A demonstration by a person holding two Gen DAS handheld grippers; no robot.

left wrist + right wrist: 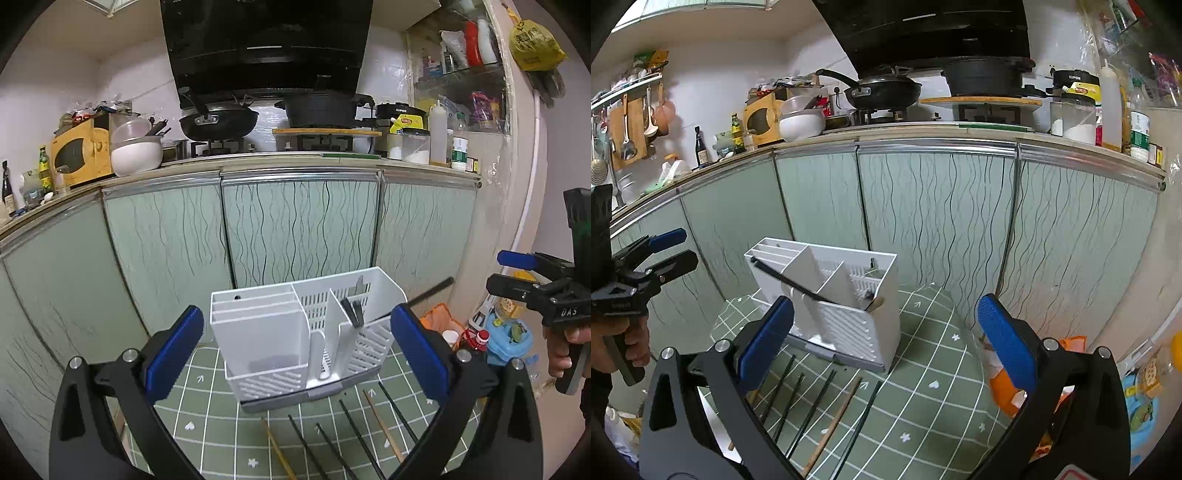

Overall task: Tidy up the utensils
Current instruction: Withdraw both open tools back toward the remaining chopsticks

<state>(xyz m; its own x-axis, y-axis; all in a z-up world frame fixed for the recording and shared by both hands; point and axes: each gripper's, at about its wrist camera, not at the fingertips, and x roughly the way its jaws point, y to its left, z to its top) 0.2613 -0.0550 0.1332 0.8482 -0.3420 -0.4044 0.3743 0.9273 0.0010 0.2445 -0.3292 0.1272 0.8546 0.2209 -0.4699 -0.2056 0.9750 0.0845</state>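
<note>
A white utensil holder [303,336] with several compartments stands on a green checked mat [207,417]; it also shows in the right wrist view [846,306]. A black chopstick [790,282] leans out of its right compartment, and other dark utensil tips [352,312] stand inside. Several black chopsticks [360,435] and wooden chopsticks [382,424] lie on the mat in front of the holder; they also show in the right wrist view [812,410]. My left gripper [297,350] is open and empty before the holder. My right gripper [886,343] is open and empty, to its right.
Green cabinet doors [295,225] stand behind the mat under a counter with a wok [218,122], pots and jars. Orange and blue items [509,332] lie on the floor at the right. The other gripper shows at each view's edge [546,291].
</note>
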